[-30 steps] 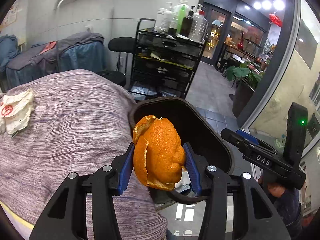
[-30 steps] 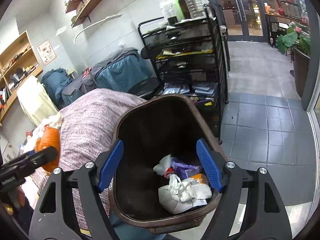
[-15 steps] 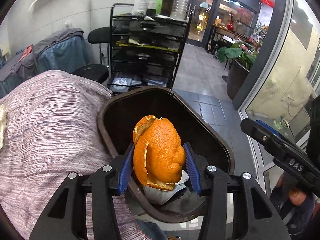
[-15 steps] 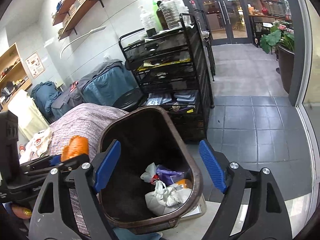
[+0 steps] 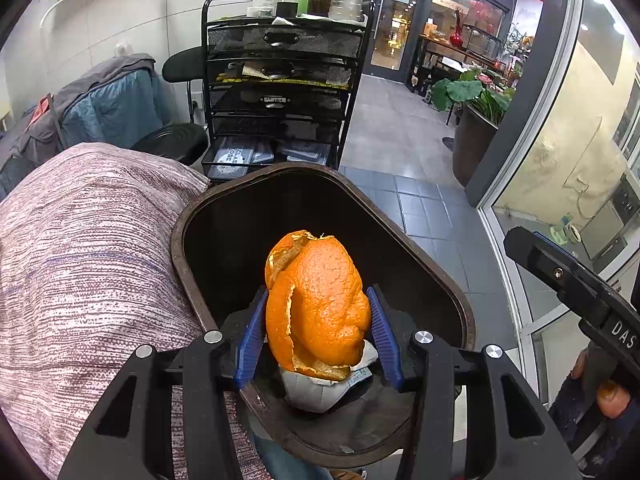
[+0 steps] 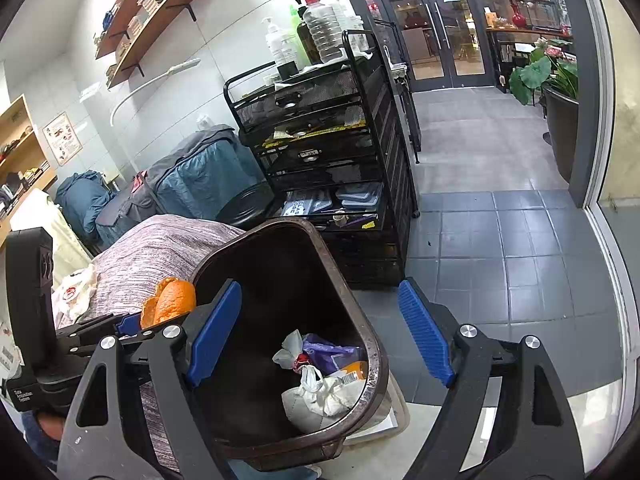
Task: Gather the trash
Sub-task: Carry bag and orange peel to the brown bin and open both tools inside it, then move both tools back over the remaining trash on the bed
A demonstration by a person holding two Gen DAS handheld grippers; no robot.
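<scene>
An orange peel point(image 5: 318, 304) is clamped between the blue pads of my left gripper point(image 5: 315, 293), which is shut on it. It hangs over the open mouth of a dark brown trash bin point(image 5: 188, 280). The right wrist view shows the same peel point(image 6: 172, 304) at the bin's left rim point(image 6: 208, 268). My right gripper point(image 6: 320, 286) stands open and holds nothing, above the bin's right side. One of its fingers point(image 5: 552, 268) shows at the right of the left wrist view. In the bin lie a tied white bag point(image 6: 320, 396) and a purple wrapper point(image 6: 328, 354).
A striped purple-grey cushion point(image 5: 80, 264) presses against the bin's left side, with a crumpled white bag point(image 6: 74, 292) on it. Behind the bin stands a black mesh cart point(image 6: 320, 152) topped with bottles. Grey tiled floor point(image 6: 500, 248), a potted plant point(image 5: 476, 120) and glass walls lie to the right.
My left gripper has carried the peel from beside the cushion to over the bin's mouth. The right gripper has drifted right, its jaws a little wider.
</scene>
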